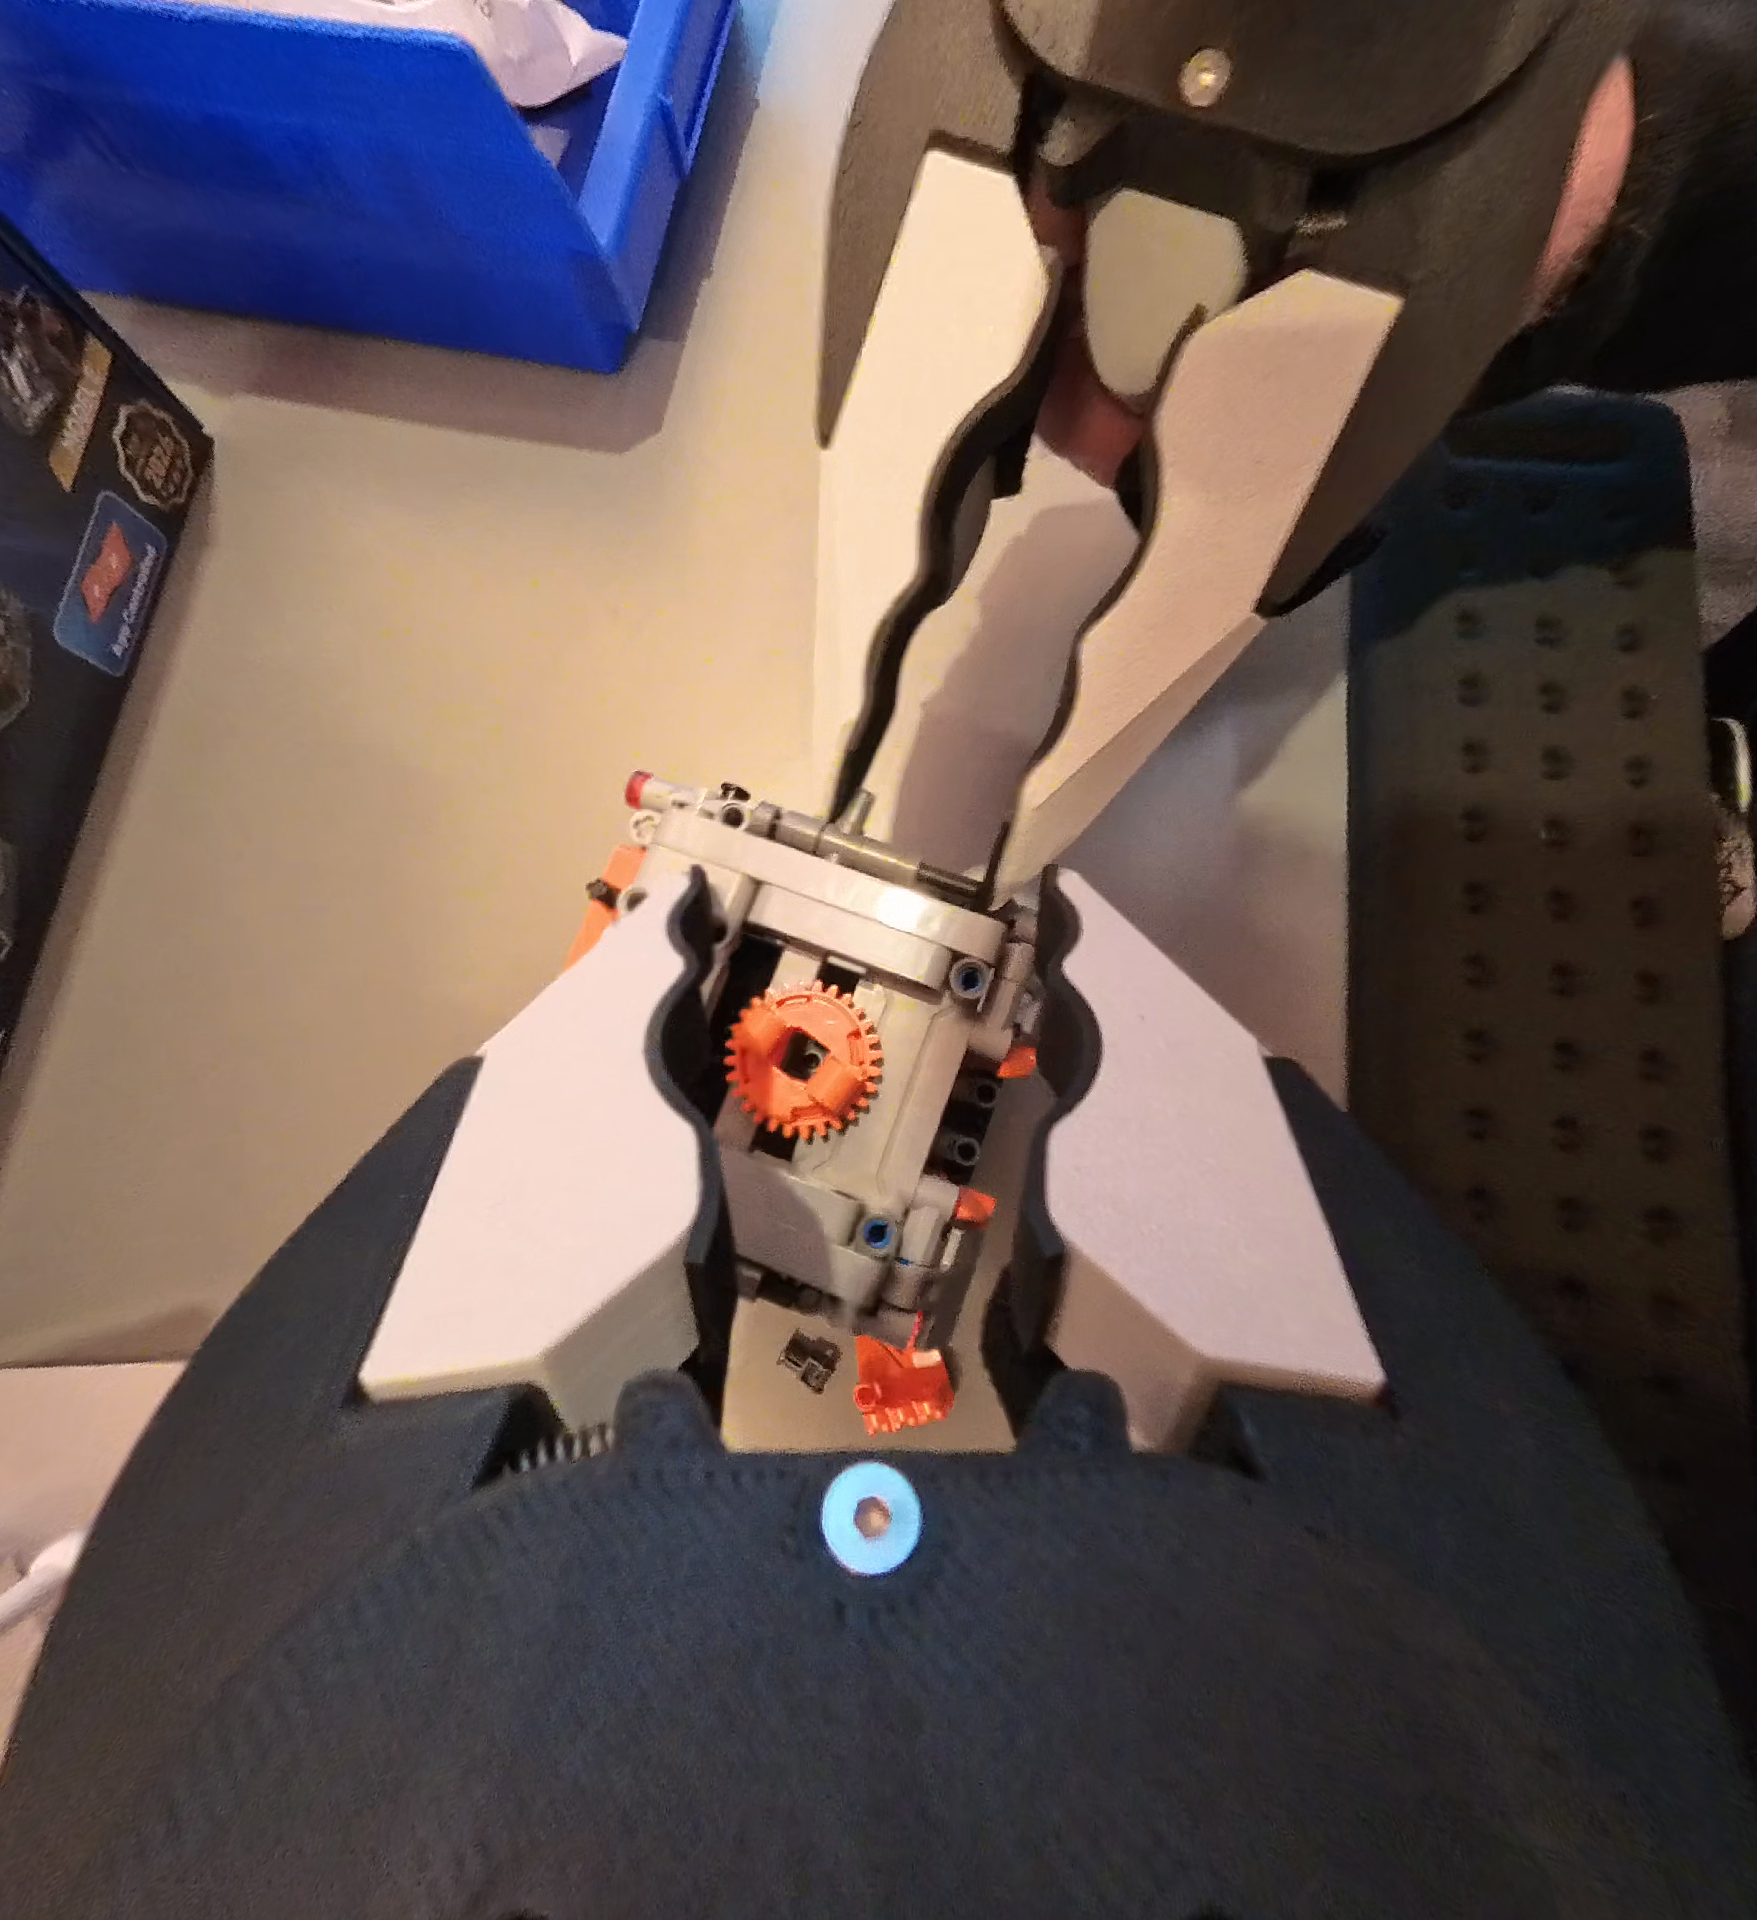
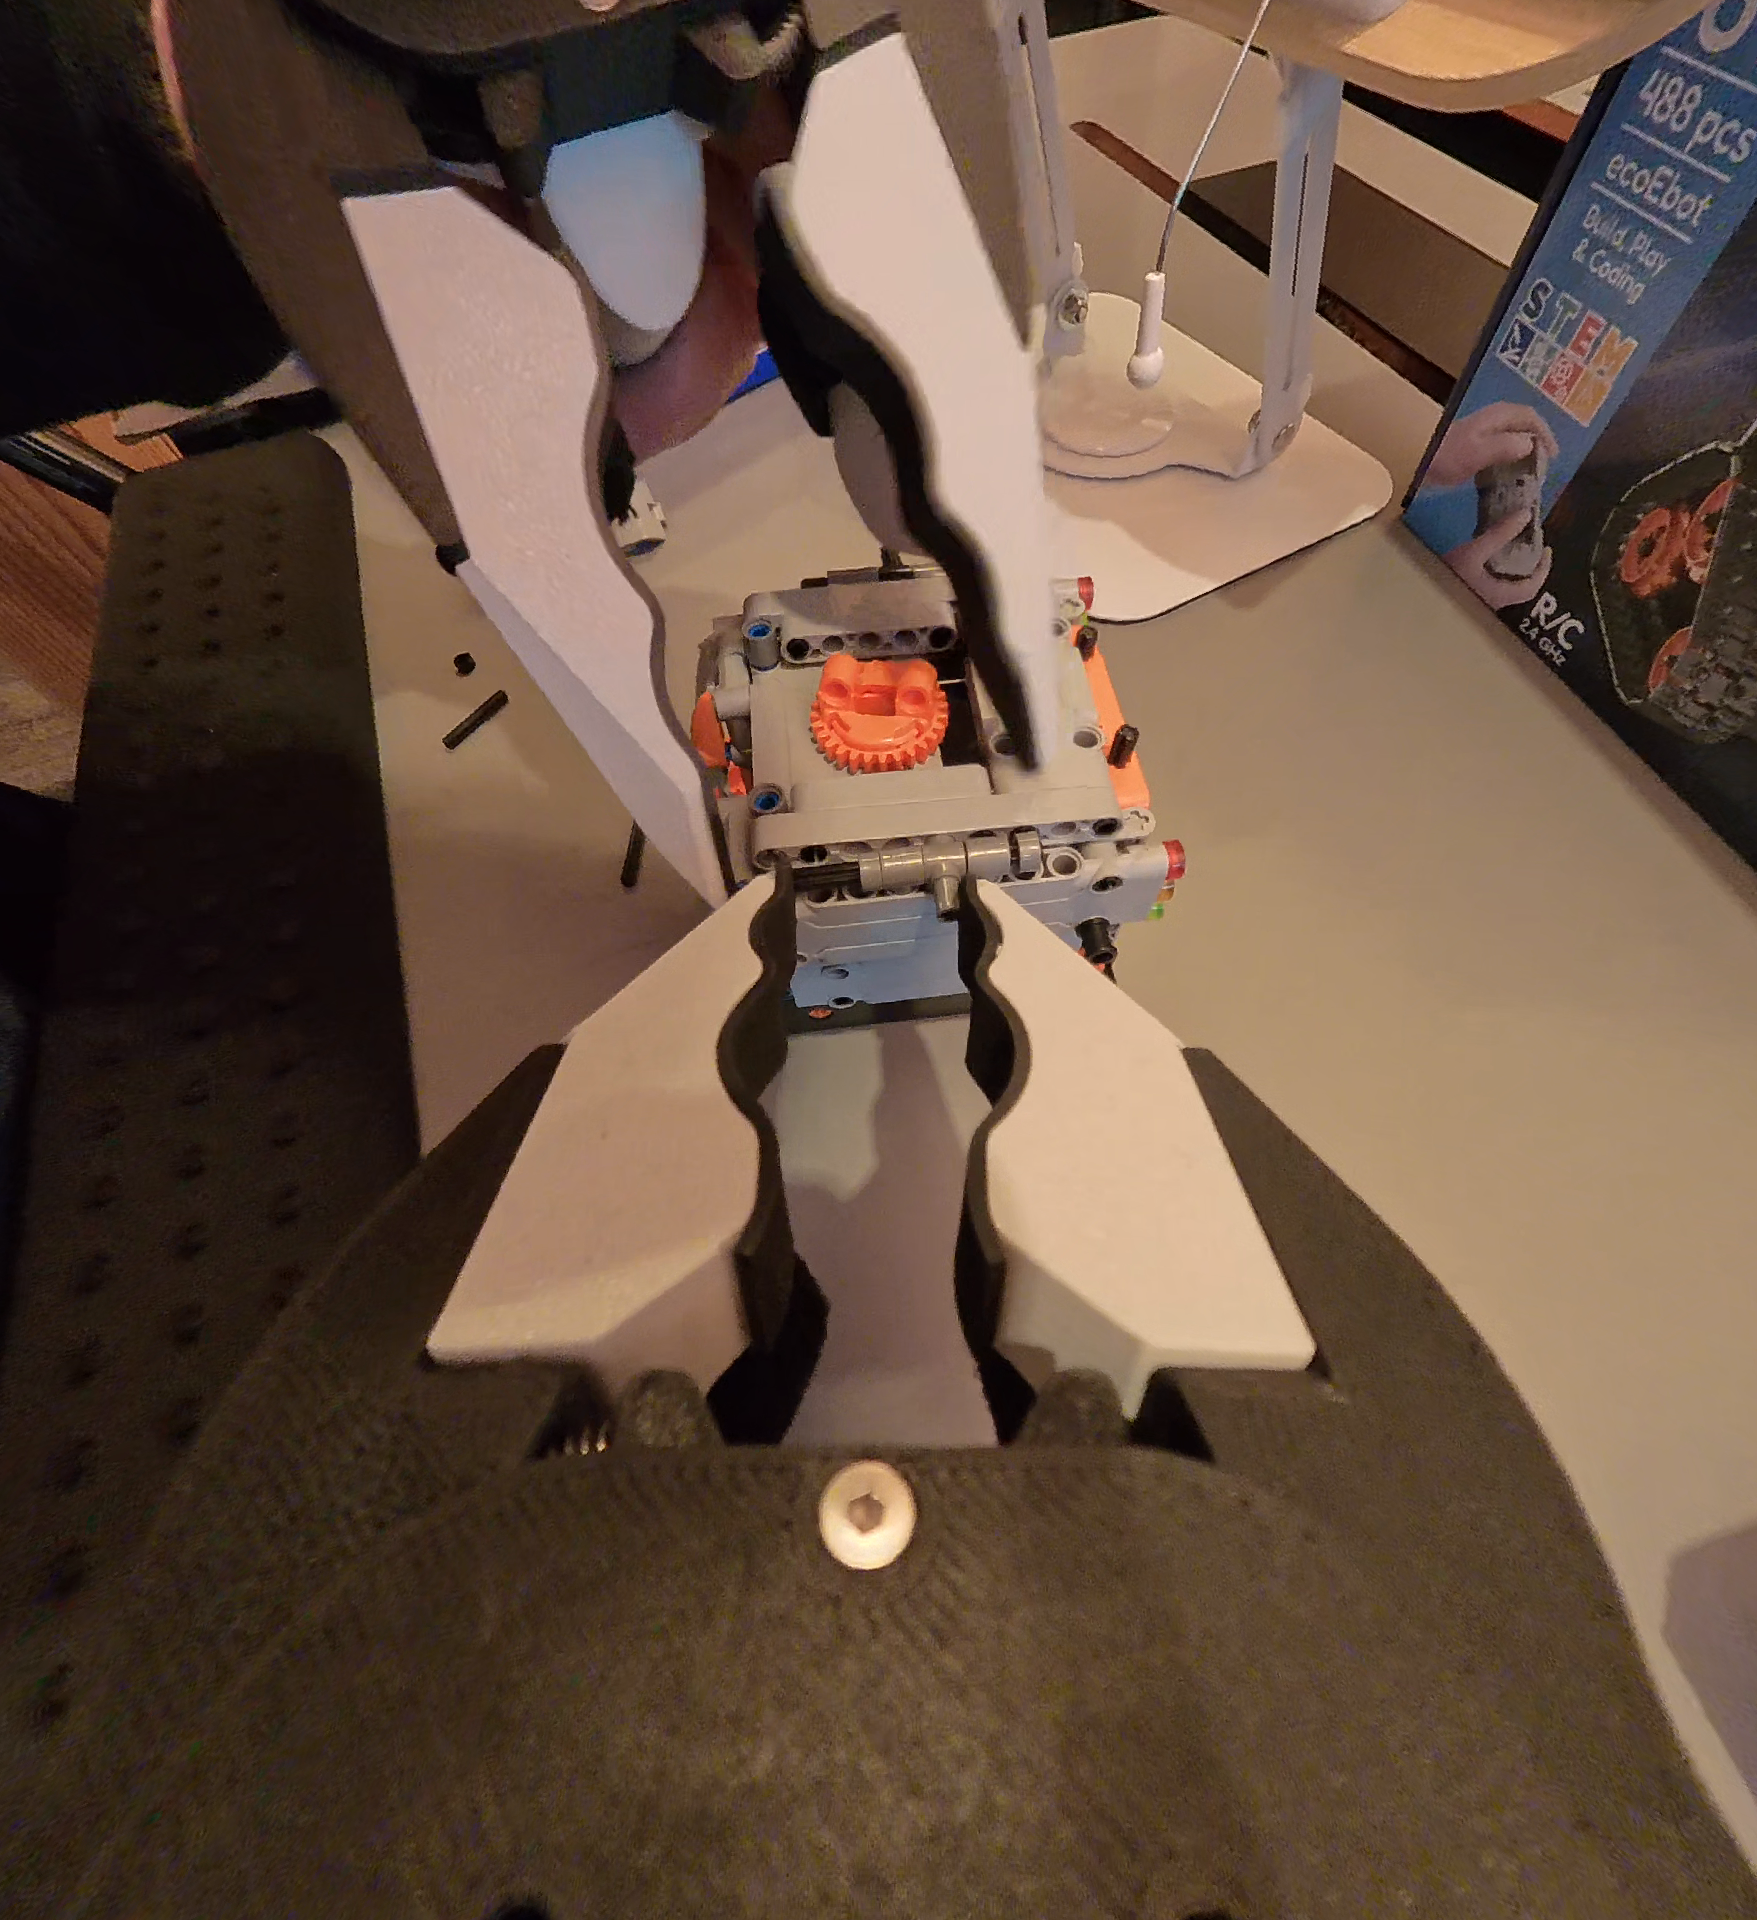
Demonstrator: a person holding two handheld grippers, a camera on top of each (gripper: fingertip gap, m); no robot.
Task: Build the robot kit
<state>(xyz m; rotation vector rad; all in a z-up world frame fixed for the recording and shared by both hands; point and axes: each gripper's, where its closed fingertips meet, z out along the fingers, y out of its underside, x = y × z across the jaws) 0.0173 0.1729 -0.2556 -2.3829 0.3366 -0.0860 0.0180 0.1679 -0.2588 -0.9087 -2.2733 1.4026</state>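
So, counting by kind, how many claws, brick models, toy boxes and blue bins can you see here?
Claws: 2 (left claw, right claw)
Brick model: 1
Toy box: 1
Blue bin: 1
Total: 5

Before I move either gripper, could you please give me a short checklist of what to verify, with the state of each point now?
1. Left gripper holds the grey and orange brick assembly on both sides: ok.
2. Right gripper fingertips lie either side of the dark grey connector on the front beam: ok; firm contact: cannot tell.
3. Orange gear free of both grippers: ok.
4. Assembly resting on the table: cannot tell.
5. Loose black pins lie apart from the assembly: ok.
6. Small orange part lies loose under the left gripper: not ok.
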